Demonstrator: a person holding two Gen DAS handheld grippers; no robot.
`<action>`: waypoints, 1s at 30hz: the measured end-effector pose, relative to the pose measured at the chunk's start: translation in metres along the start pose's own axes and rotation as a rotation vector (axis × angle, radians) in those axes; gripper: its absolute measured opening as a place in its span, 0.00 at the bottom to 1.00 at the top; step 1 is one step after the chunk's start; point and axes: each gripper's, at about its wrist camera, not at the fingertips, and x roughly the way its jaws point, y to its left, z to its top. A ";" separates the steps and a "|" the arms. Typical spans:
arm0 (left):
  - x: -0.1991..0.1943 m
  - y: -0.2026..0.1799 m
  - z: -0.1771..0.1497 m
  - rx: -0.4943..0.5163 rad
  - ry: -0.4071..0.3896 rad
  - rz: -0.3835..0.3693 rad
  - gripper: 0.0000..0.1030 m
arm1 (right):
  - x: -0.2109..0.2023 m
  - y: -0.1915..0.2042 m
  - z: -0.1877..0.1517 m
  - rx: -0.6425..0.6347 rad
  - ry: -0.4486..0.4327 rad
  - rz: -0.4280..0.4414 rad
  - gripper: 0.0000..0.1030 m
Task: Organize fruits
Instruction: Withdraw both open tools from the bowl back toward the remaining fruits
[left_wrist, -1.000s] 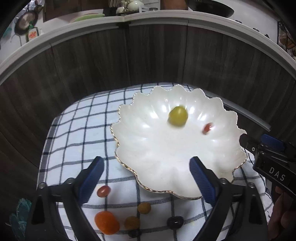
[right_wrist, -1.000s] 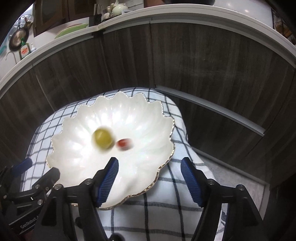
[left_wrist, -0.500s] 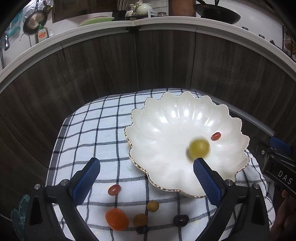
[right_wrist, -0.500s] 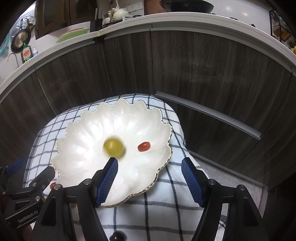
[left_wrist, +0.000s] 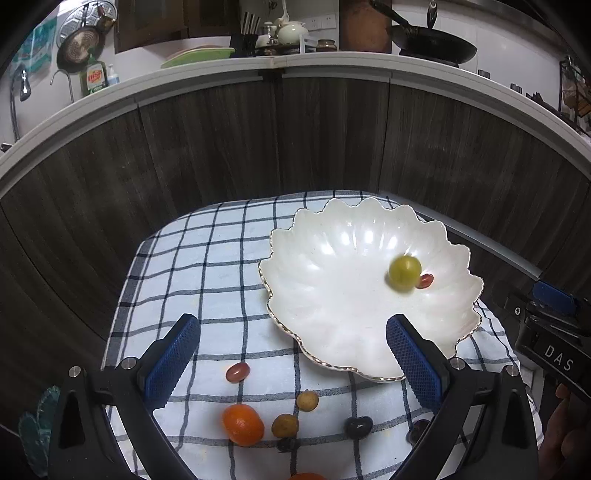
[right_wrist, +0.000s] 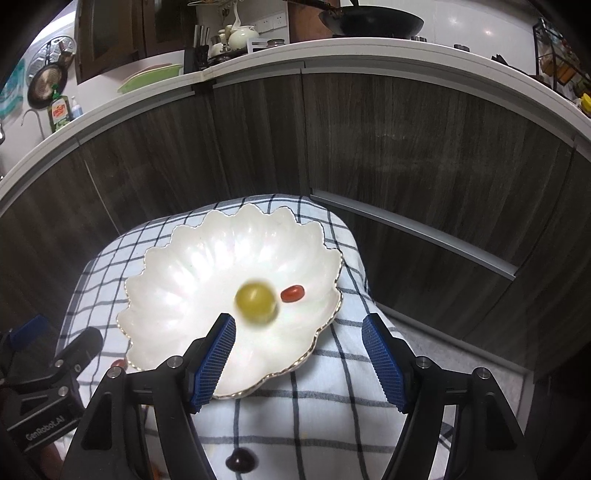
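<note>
A white scalloped bowl (left_wrist: 332, 302) (right_wrist: 192, 295) with a gold rim sits on a checked cloth. Inside it a green-yellow round fruit (left_wrist: 405, 273) (right_wrist: 256, 300) is blurred, right beside a small red fruit (left_wrist: 424, 281) (right_wrist: 292, 293). On the cloth in front of the bowl lie an orange fruit (left_wrist: 242, 424), two brownish ones (left_wrist: 285, 425) (left_wrist: 307, 400), a reddish one (left_wrist: 238, 372) and a dark one (left_wrist: 357, 427) (right_wrist: 241, 459). My left gripper (left_wrist: 291, 360) is open above the cloth, nothing between its fingers. My right gripper (right_wrist: 299, 356) is open over the bowl's near right rim, also holding nothing.
The checked cloth (left_wrist: 207, 266) covers a small raised surface with dark wood cabinet fronts (left_wrist: 258, 147) close behind. A white counter (left_wrist: 332, 72) above carries dishes and a wok. The cloth's edges drop off left and right.
Both grippers drew back and up, so the bowl looks smaller and more loose fruit shows. The green-yellow fruit has rolled across the bowl and now sits against the small red one.
</note>
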 end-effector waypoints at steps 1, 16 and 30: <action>-0.002 0.000 -0.001 0.000 -0.002 0.000 1.00 | -0.001 0.000 -0.001 0.000 -0.001 0.001 0.70; -0.019 0.006 -0.030 -0.014 0.003 0.003 1.00 | -0.019 0.002 -0.026 -0.018 -0.003 0.005 0.70; -0.035 0.017 -0.056 -0.047 0.019 0.010 0.99 | -0.027 0.010 -0.051 -0.047 0.015 0.028 0.70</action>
